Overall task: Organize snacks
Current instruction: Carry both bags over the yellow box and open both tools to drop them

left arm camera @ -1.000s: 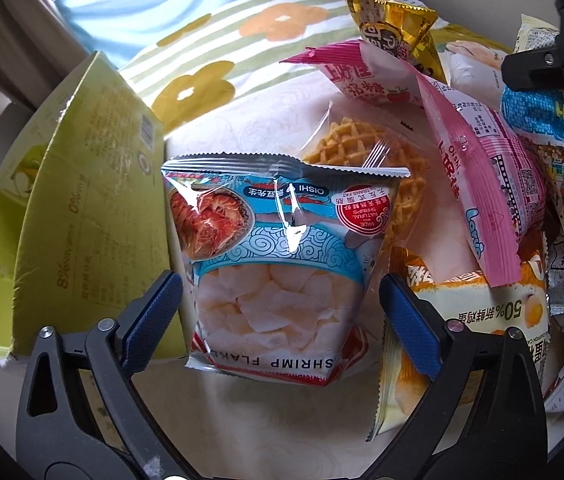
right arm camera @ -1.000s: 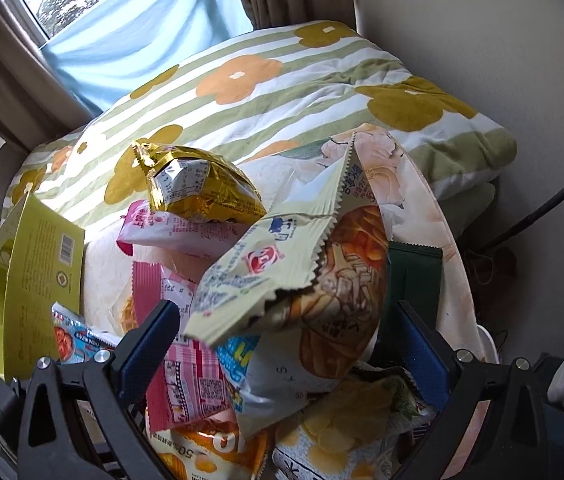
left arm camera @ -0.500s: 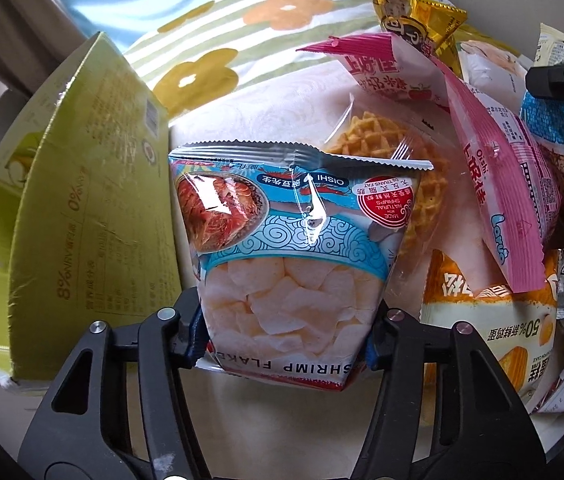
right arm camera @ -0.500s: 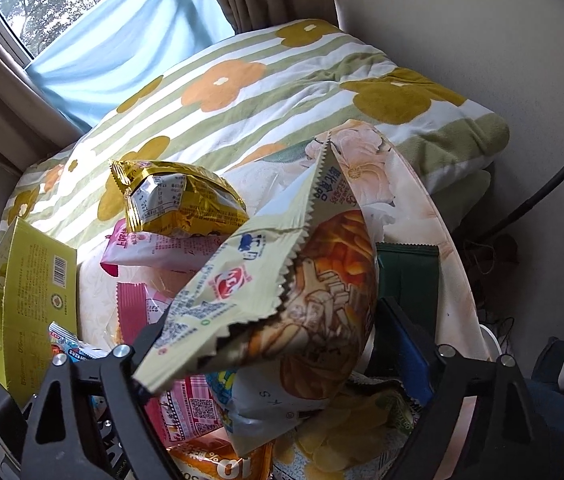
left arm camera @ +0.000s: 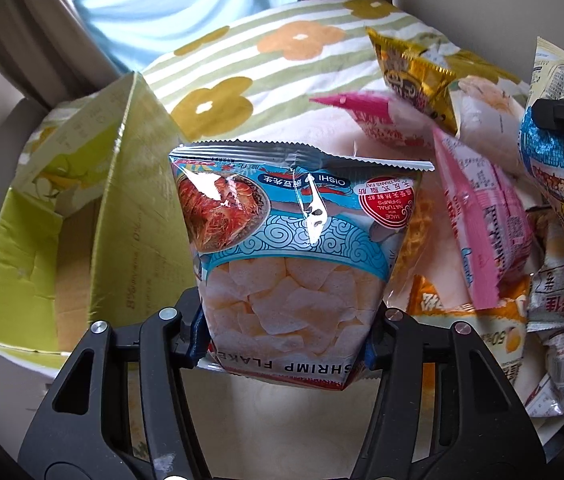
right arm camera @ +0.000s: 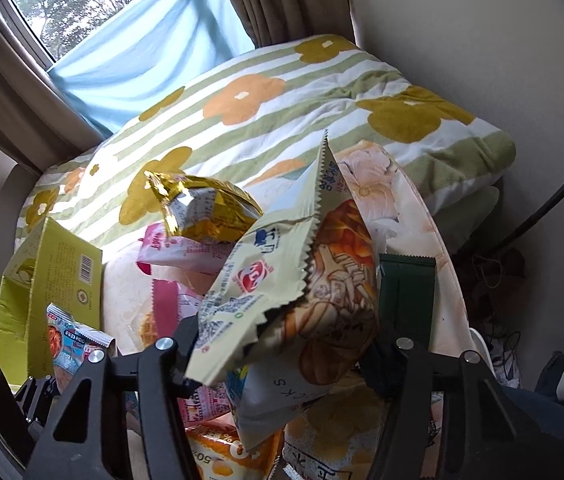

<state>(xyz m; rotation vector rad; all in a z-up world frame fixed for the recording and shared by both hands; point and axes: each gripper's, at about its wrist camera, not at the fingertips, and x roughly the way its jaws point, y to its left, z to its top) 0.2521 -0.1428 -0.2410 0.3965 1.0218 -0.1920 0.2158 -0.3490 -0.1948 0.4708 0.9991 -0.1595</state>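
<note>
A blue and white shrimp flakes bag (left arm camera: 293, 240) stands upright between my left gripper's fingers, and the left gripper (left arm camera: 283, 340) is shut on its lower part. The same bag (right arm camera: 70, 344) shows at the lower left of the right wrist view. A pale yellow snack bag (right arm camera: 321, 280) with a jagged top edge sits between my right gripper's jaws. The right gripper (right arm camera: 282, 352) is closing on it, and both pads touch its sides. An open yellow-green carton (left arm camera: 82, 240) stands just left of the shrimp bag.
A heap of snack bags lies to the right: a gold bag (left arm camera: 413, 76), a pink bag (left arm camera: 477, 208), an orange bag (left arm camera: 461, 320). A dark green packet (right arm camera: 405, 292) lies behind the yellow bag. A flowered striped pillow (right arm camera: 282, 92) and a curtained window are behind.
Both grippers went from wide open to closed on their bags. The shrimp flakes bag and the yellow bag have both risen a little with them.
</note>
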